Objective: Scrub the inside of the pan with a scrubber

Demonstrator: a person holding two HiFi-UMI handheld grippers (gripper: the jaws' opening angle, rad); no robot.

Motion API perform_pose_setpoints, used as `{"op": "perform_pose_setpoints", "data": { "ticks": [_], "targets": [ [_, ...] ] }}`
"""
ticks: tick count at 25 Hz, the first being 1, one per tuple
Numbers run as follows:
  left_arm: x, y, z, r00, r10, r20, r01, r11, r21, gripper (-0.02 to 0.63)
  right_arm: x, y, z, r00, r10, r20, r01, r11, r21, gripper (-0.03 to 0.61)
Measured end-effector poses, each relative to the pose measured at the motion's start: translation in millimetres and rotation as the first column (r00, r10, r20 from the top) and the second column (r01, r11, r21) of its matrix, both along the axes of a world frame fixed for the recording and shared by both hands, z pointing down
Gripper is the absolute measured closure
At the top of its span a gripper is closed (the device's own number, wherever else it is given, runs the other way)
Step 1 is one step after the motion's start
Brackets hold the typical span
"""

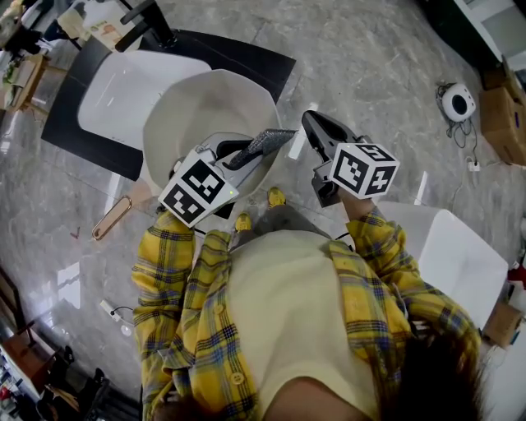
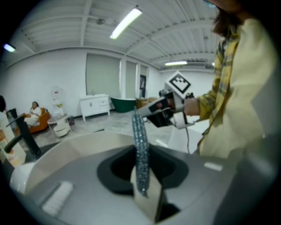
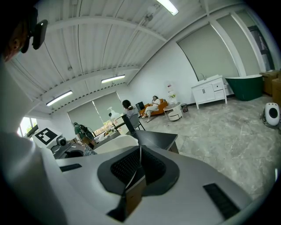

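Observation:
A pale cream pan (image 1: 205,103) lies below me by the sink, with a tan handle (image 1: 111,218) reaching to its lower left. My left gripper (image 1: 246,152) hangs over the pan's near rim, shut on a silvery mesh scrubber (image 1: 269,140) that sticks out to the right. In the left gripper view the scrubber (image 2: 140,145) stands upright between the jaws of the left gripper (image 2: 142,186), above the pan's rim (image 2: 66,145). My right gripper (image 1: 314,125) is to the right of the pan, apart from it, and shut with nothing in it. The right gripper (image 3: 134,178) sees the pan (image 3: 112,144) to its left.
A white sink (image 1: 131,94) sits in a black counter (image 1: 238,57) with a black tap (image 1: 152,20) behind it. A white chair (image 1: 456,255) stands at my right, and a small round white device (image 1: 458,102) and a cardboard box (image 1: 503,115) are on the marble floor.

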State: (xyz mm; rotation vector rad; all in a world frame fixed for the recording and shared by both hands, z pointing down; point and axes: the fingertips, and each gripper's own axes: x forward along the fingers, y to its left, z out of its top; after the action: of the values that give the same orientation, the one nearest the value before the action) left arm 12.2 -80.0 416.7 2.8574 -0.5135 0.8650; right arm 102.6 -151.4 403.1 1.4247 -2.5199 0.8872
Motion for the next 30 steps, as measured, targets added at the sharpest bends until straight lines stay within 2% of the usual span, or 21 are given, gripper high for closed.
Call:
{"op": "perform_pose_setpoints", "data": {
  "ticks": [6, 14, 21, 30],
  "targets": [
    [-3.3, 11.2, -2.3, 0.997, 0.057, 0.049, -0.056, 0.998, -0.021, 0.522, -2.3, 1.5, -0.8, 1.0, -0.006, -0.001, 0.006, 1.0, 0.003, 0.561],
    [-16.3, 30.4, -3.7, 0.993, 0.076, 0.09, -0.062, 0.988, -0.144, 0.523, -10.1, 1.1, -3.0, 0.999, -0.029, 0.015, 0.029, 1.0, -0.002, 0.562],
    [-31.4, 48.2, -2.6, 0.984, 0.117, 0.131, -0.09, 0.977, -0.195, 0.523, -26.4, 0.6, -1.5, 0.997, -0.076, 0.025, 0.076, 0.997, -0.006, 0.561],
    [-54.1, 67.3, -2.0, 0.945, 0.188, 0.269, -0.131, 0.967, -0.217, 0.525, -44.0, -3.1, -3.2, 0.99, -0.139, 0.022, 0.139, 0.99, 0.001, 0.561]
  ]
}}
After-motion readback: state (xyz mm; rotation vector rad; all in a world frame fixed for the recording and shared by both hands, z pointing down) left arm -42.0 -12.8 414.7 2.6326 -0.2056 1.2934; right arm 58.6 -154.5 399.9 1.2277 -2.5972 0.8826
